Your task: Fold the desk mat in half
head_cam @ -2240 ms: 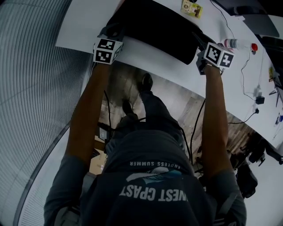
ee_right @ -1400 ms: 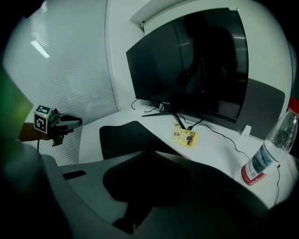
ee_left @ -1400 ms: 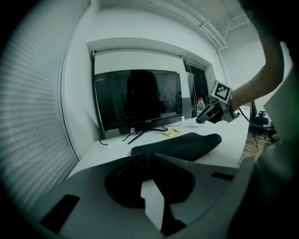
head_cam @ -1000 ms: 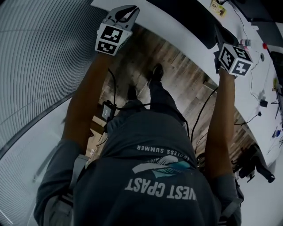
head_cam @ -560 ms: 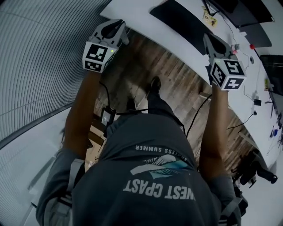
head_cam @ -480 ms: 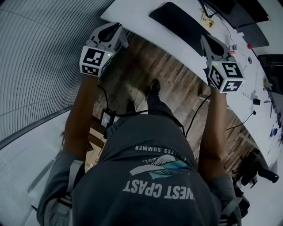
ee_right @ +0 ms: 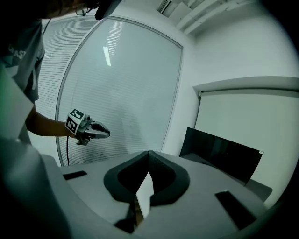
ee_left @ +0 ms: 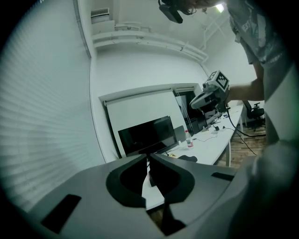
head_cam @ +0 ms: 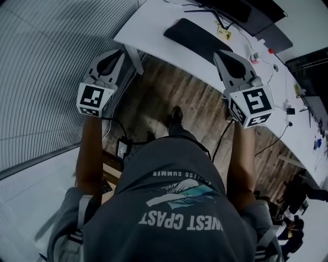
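Hovering over the floor (head_cam: 169, 94), the left gripper (head_cam: 118, 53) and right gripper (head_cam: 219, 54) have jaws pressed together, holding nothing; the dark desk mat (head_cam: 197, 39) lies on the worktop (head_cam: 149, 24), well apart.

Head view: dim, cool grey-green cast; white surface (head_cam: 154, 23) the brightest patch, floor (head_cam: 169, 92) beneath in shade. Heavy wide-angle bend, blind slats (head_cam: 41, 66) curving at left. Both gripper views: black vignette rings the frame. Ceiling lamp (ee_left: 219, 7) flares top right in left gripper view; strip-light reflection (ee_right: 107, 56) streaks the glass wall (ee_right: 135, 84) in right. Left tool (ee_left: 148, 157), right tool (ee_right: 148, 152) soft up close.
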`<state>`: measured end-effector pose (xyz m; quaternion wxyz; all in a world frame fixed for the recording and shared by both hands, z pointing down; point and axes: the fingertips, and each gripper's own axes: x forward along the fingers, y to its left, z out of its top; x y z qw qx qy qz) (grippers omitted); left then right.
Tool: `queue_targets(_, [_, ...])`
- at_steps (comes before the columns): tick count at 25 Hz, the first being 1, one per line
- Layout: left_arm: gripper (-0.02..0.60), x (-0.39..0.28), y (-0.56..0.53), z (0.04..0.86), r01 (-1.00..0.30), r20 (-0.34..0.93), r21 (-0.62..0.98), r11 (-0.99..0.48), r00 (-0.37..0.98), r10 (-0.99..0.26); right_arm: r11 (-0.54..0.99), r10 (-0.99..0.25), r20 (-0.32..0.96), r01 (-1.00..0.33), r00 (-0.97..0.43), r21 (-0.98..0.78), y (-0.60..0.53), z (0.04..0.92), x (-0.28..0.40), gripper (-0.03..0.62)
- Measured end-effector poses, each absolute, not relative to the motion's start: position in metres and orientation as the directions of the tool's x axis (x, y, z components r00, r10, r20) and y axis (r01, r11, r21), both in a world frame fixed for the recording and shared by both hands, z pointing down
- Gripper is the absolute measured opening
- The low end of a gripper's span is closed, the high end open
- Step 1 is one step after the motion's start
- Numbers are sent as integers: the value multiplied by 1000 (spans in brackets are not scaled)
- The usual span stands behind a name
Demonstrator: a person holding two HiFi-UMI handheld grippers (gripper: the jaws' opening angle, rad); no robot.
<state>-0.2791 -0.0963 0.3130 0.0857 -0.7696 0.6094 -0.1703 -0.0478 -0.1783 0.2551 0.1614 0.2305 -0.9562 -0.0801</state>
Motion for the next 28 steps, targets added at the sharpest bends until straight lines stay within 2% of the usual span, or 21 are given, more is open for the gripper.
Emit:
queue_targets(13, [31,-270,-24,282,-873,161,-410,-264,215,-963,891,-418,249,-341,-874,300,-93,222,-53,25])
queue_targets(28, [31,-303,23,311,-907,156,-362,-217,170,-973,894,-414,296,-323,-861,310,-56,236,-69,25])
